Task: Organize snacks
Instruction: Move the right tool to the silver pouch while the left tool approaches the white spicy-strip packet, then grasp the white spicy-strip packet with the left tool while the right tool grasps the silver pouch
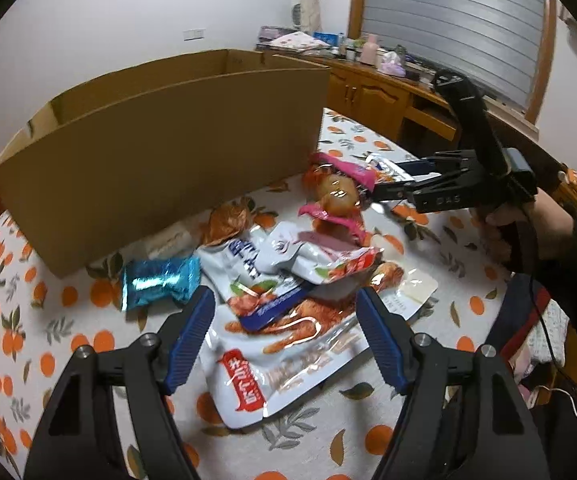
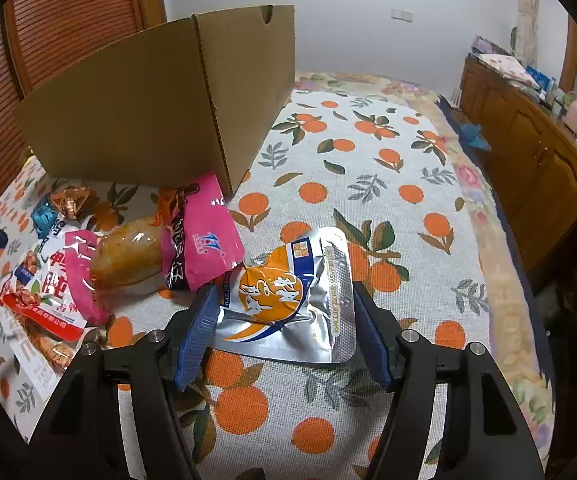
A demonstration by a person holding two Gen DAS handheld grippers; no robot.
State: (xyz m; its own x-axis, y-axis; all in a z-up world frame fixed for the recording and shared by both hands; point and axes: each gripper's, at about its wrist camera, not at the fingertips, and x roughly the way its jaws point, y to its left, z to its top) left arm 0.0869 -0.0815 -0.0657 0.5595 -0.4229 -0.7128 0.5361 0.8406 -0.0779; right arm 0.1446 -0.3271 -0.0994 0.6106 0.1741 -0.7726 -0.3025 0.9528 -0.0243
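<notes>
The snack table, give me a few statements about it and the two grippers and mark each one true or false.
1. The right gripper straddles a silver and orange pouch with its fingers open. True.
2. The left gripper is shut on the blue foil candy. False: it is open above a large white snack bag, and the candy lies apart on the tablecloth.
3. The cardboard box stands open-topped behind the snacks. True.
4. The pink sausage pack sits inside the box. False: it lies on the table in front of it.

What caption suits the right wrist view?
Open right gripper straddles a silver-orange snack pouch beside a cardboard box.
</notes>
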